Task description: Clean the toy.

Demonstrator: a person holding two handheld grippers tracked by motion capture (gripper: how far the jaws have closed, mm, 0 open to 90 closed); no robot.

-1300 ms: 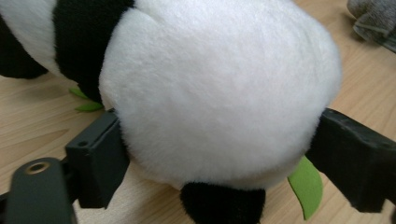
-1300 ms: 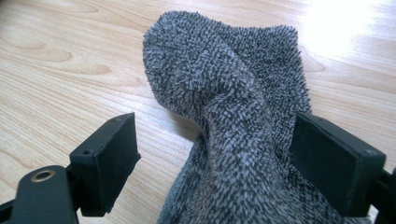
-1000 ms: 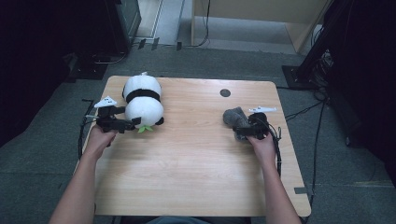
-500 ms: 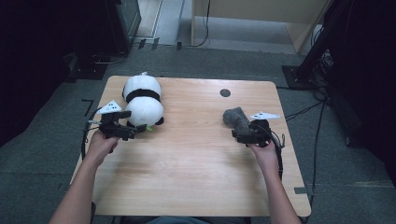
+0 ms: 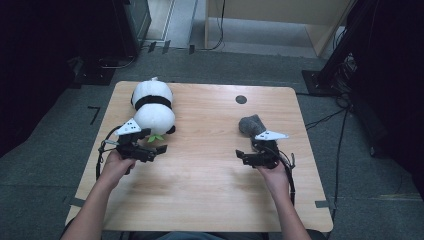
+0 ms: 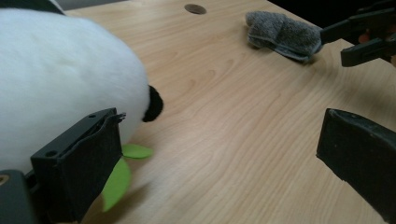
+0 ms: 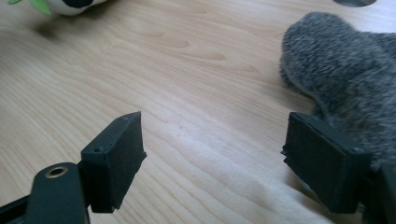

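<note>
A white plush panda (image 5: pixel 152 107) with a black band lies at the table's far left, and a green leaf (image 5: pixel 156 137) pokes out at its near end. My left gripper (image 5: pixel 161 150) sits just in front of it, pointing right. In the left gripper view it (image 6: pixel 219 158) is open, with the panda (image 6: pixel 60 79) bulging beside its left jaw and the leaf (image 6: pixel 121 172) under that jaw. A grey woolly sock (image 5: pixel 251 125) lies at the right. My right gripper (image 5: pixel 240 156) is just nearer than the sock, open. Its jaws have just been closing slightly, with bare wood between them (image 7: pixel 219 158) and the sock (image 7: pixel 345 70) behind the right jaw.
The wooden table (image 5: pixel 210 200) has a round cable hole (image 5: pixel 241 99) near its far edge. Bare wood stretches between the two grippers and toward the near edge. Cables trail over the grey floor at the right (image 5: pixel 345 120).
Both hands have drawn back toward the near side of the table. The left gripper has come away from the panda's side and the right gripper has backed off the sock.
</note>
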